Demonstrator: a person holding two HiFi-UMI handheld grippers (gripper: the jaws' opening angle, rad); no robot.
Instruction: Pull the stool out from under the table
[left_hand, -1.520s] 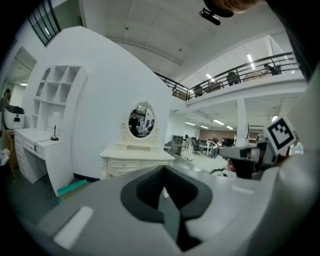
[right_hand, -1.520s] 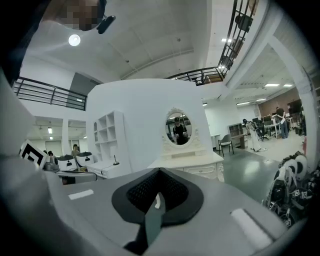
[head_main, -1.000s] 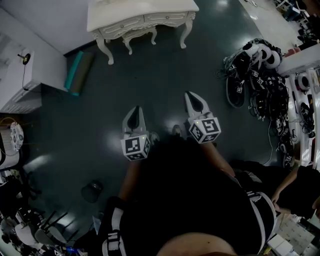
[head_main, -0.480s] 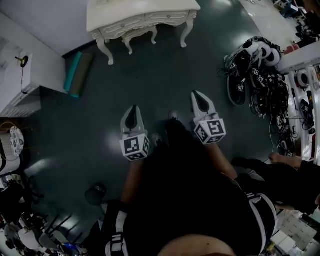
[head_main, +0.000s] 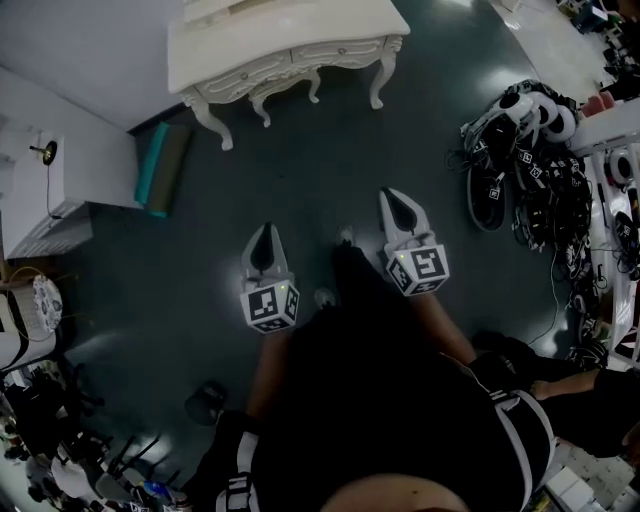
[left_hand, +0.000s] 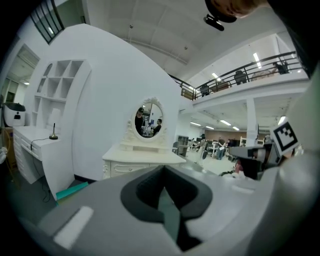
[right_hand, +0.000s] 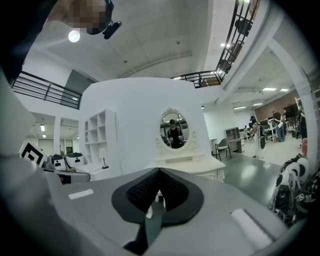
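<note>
Cabinets (head_main: 50, 190) and a teal board (head_main: 155, 160) line the left wall. Ahead, across bare dark floor (head_main: 320, 170), stands the white surface (head_main: 280, 35), its long edge running crosswise to the person. The stool (head_main: 287, 85) sits tucked beneath it, with only its front rail and legs showing. The left hand-held gripper (head_main: 265, 240) and right hand-held gripper (head_main: 400, 208) both point toward it from well short, jaws closed on nothing. The left one lines up more squarely with the stool. The way looks clear; a heap of gear (head_main: 525, 190) lies well aside at right.
</note>
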